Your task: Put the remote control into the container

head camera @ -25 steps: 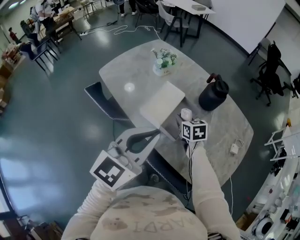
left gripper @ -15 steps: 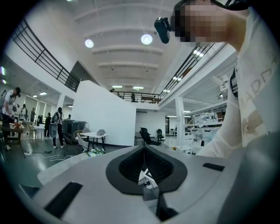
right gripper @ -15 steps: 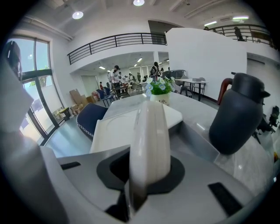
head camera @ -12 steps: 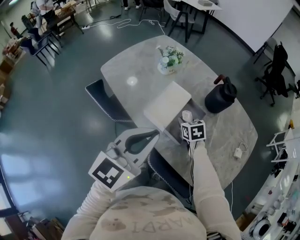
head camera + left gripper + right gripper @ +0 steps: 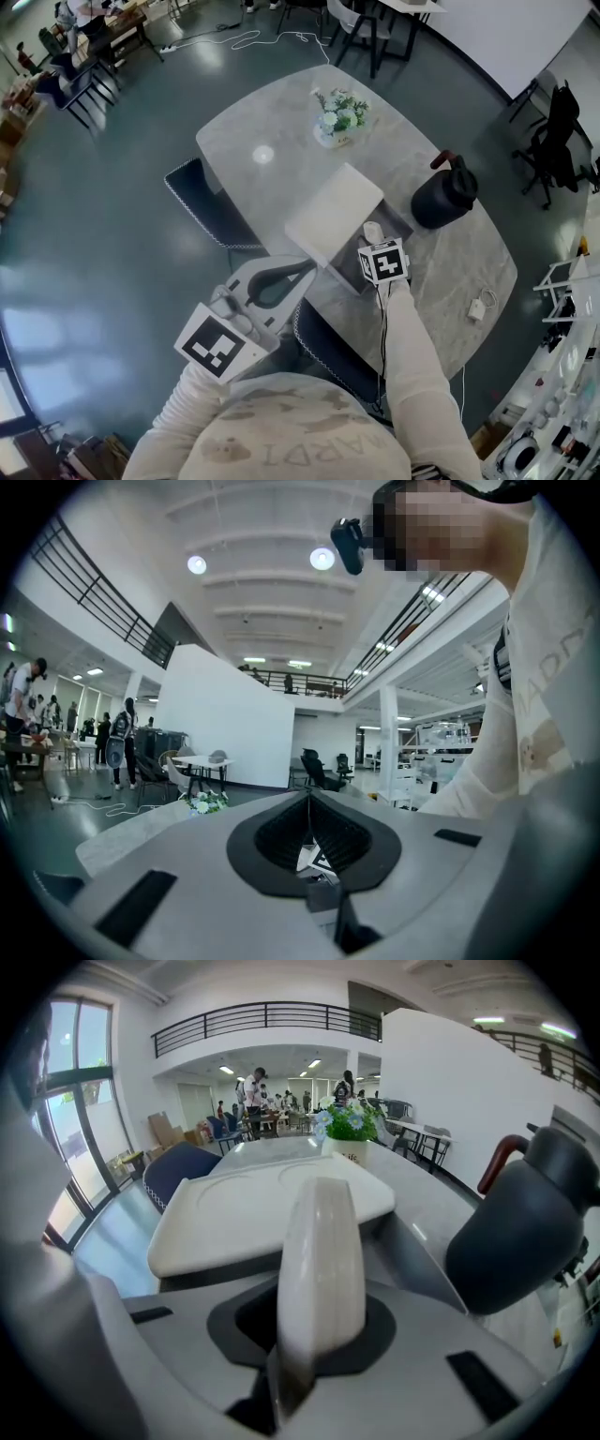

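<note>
While the right gripper is clamped on the white remote control over the open grey container (white lid askew beside it), lowering and release look outstanding; left gripper idle, jaws together, empty.

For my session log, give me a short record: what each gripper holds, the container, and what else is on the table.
Right gripper: shut on white remote, close to the container
Left gripper: shut, empty
Container: grey, on the table, partly covered by white lid
Also on table: black jug, flowers
</note>
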Demonstrator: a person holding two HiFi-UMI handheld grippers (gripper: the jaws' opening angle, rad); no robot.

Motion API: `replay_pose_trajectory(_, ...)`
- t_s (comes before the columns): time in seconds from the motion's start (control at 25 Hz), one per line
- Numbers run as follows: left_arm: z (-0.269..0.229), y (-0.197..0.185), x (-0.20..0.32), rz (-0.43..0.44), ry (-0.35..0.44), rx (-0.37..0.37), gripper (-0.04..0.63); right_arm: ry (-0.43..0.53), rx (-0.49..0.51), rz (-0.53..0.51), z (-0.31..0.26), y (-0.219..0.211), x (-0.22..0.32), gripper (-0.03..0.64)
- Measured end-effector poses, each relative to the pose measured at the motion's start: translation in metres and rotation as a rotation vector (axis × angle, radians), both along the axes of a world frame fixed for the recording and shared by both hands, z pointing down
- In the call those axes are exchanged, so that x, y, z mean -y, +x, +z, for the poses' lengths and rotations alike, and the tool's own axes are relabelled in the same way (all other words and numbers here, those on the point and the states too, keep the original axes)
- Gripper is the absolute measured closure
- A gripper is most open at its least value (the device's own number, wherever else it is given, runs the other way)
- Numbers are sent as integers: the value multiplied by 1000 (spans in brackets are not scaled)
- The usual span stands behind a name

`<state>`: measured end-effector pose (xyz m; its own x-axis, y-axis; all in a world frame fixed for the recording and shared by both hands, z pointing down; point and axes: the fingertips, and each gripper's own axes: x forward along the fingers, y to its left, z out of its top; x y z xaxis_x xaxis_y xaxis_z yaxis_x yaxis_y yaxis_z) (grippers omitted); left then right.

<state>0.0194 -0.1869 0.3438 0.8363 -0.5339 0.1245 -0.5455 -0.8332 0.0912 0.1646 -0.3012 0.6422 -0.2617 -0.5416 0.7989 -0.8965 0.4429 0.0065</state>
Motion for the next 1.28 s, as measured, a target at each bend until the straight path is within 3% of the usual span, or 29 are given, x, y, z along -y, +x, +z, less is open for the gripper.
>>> replay_pose_trajectory(0.36, 7, 4, 15, 7, -21, -4, 581, -97, -212, -140, 6, 8, 7, 557)
replay_pose_trajectory(0.72, 12, 0, 28, -3, -35, -3, 581, -329, -442, -257, 31, 27, 1, 557)
replay_pose_trajectory(0.84, 15, -3, 29, -9, -40, -3, 581, -355, -513, -296, 38, 32, -2, 556)
replay_pose_trajectory(1.28, 17, -10, 34, -23, -50, -2, 581, -382, -552, -352, 45, 28, -2, 554)
